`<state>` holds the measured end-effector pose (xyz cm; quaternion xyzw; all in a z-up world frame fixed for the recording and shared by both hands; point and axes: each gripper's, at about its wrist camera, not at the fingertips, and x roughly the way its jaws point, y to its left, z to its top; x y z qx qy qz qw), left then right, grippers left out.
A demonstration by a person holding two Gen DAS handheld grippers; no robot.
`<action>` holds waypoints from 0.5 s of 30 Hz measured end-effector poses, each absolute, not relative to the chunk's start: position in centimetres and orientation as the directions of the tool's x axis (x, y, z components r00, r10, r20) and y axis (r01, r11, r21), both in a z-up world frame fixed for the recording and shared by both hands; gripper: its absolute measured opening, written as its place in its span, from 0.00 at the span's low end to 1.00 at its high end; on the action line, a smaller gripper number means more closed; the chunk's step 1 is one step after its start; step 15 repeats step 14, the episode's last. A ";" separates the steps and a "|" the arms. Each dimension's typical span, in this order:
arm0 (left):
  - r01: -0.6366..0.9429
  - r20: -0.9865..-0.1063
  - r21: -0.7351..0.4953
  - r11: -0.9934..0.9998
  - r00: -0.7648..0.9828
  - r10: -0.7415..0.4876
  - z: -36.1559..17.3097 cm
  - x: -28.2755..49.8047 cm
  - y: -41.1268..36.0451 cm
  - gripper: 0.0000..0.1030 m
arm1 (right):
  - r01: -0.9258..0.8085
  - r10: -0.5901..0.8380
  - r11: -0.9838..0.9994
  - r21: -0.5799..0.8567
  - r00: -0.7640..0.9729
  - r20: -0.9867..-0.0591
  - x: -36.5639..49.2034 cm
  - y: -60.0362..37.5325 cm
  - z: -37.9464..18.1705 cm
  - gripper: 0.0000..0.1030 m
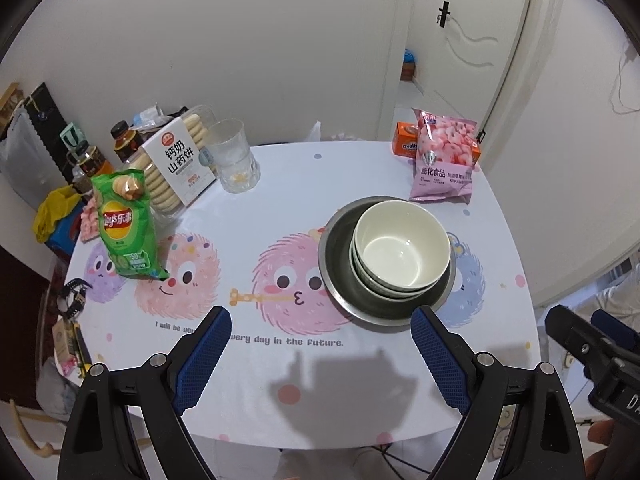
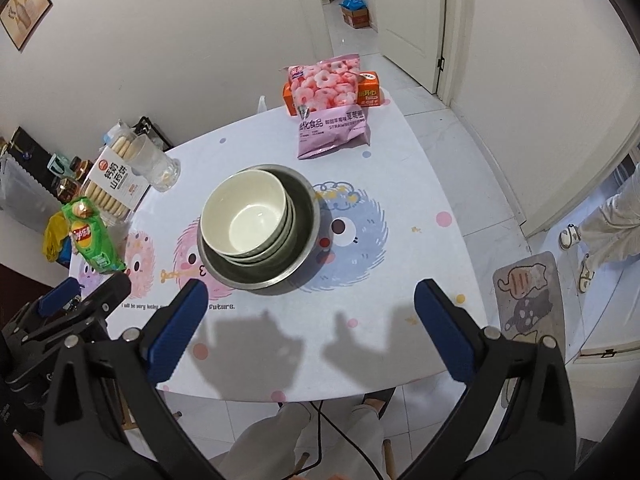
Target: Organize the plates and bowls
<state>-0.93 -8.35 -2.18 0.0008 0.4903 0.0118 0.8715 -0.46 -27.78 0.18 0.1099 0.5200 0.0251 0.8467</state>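
Cream ceramic bowls (image 1: 400, 252) are sitting nested inside the round steel basin (image 1: 340, 276) at bench (image 1: 240, 376) centre. Both tools, left tool (image 1: 320, 354) and right tool (image 2: 310, 330), are hovering spread and empty at six o'clock. Stacking looks finished; withdrawing probably follows.

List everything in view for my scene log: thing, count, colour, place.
white ceramic bowls: a nested stack, at least three, white, inside the metal basin
round metal basin: one, grey steel, table centre
clear glass tumbler: one, transparent, far left of table
boxed tray of biscuits: one, white label, beside the tumbler
green crisp bag: one, green, left table edge
pink strawberry snack bag: one, pink, far right of table
orange carton: one, orange, behind the pink bag
cartoon-printed table: one, white with pastel monsters
dark bottles: several, brown, off the table's left
left gripper: black, blue pads, open, empty
right gripper: same, open, empty
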 end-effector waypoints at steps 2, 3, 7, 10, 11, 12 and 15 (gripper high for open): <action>-0.013 -0.854 0.017 1.000 0.519 0.022 -2.2 -1.0 -8.4 0.90 | 0.065 0.160 0.975 0.211 0.454 -0.876 -0.5 -27.4 0.2 1.00; -0.008 -0.853 0.019 1.000 0.522 0.021 -2.2 -1.1 -8.4 0.90 | 0.063 0.159 0.976 0.209 0.453 -0.877 -0.5 -27.3 0.1 1.00; -0.003 -0.805 0.064 0.998 0.590 0.054 -1.6 -1.8 -8.4 0.90 | 0.058 0.160 0.977 0.207 0.445 -0.881 -0.5 -26.8 -0.1 1.00; -0.001 -0.783 0.113 0.994 0.615 0.090 -1.3 -2.0 -8.7 0.90 | 0.062 0.157 0.977 0.205 0.441 -0.883 -0.5 -26.6 -0.2 1.00; -0.001 -0.782 0.114 0.994 0.617 0.090 -1.2 -2.0 -8.7 0.90 | 0.063 0.157 0.977 0.205 0.441 -0.884 -0.5 -26.6 -0.3 1.00; -0.002 -0.782 0.115 0.993 0.616 0.092 -1.2 -1.9 -8.7 0.90 | 0.065 0.155 0.977 0.204 0.440 -0.884 -0.5 -26.6 -0.3 1.00; -0.009 -0.790 0.101 0.995 0.607 0.086 -1.4 -1.7 -8.5 0.91 | 0.065 0.153 0.977 0.201 0.438 -0.886 -0.5 -26.5 -0.3 1.00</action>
